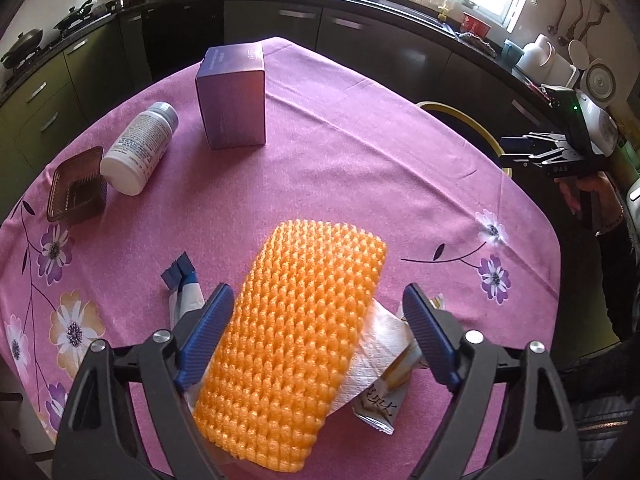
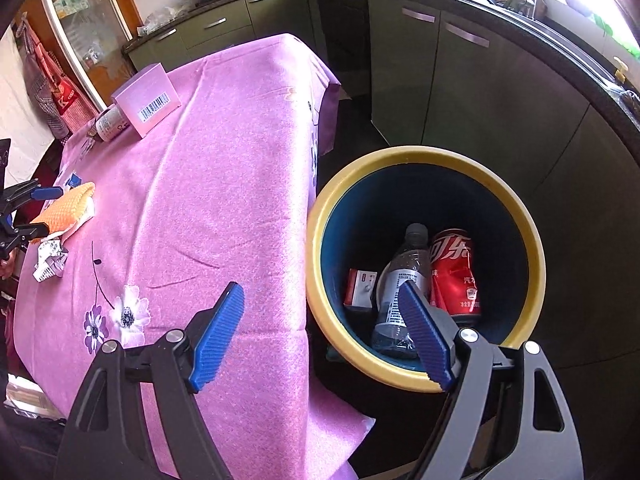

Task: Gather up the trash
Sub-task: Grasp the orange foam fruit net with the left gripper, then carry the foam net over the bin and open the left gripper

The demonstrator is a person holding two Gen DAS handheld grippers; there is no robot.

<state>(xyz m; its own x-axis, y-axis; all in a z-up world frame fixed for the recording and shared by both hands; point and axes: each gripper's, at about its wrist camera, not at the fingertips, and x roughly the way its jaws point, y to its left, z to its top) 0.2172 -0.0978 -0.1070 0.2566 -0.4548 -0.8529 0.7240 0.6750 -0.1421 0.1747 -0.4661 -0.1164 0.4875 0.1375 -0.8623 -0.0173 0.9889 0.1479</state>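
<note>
Because the orange foam net [image 1: 292, 348] on the bench [image 1: 360, 152] is light, soft and crushable, grip across its narrow width; the left hand-held gripper [image 1: 316, 336] straddles it, jaws wide; the right hand-held gripper [image 2: 320, 336] gapes empty beside the bin [image 2: 532, 240]

My right tongs [image 1: 560, 169]: "DAS". Red can [image 2: 454, 278]: Chinese Coca-Cola script. Wrapper [image 1: 376, 406]: Chinese characters. Box [image 2: 149, 101]: barcode, digits unreadable.

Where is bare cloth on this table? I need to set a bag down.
Free: the wide stretch of pink floral tablecloth between the purple cardboard box and the orange foam net sleeve, out to the bin-side edge. Crowded: around the sleeve, and by the white pill bottle and brown plastic tray.
</note>
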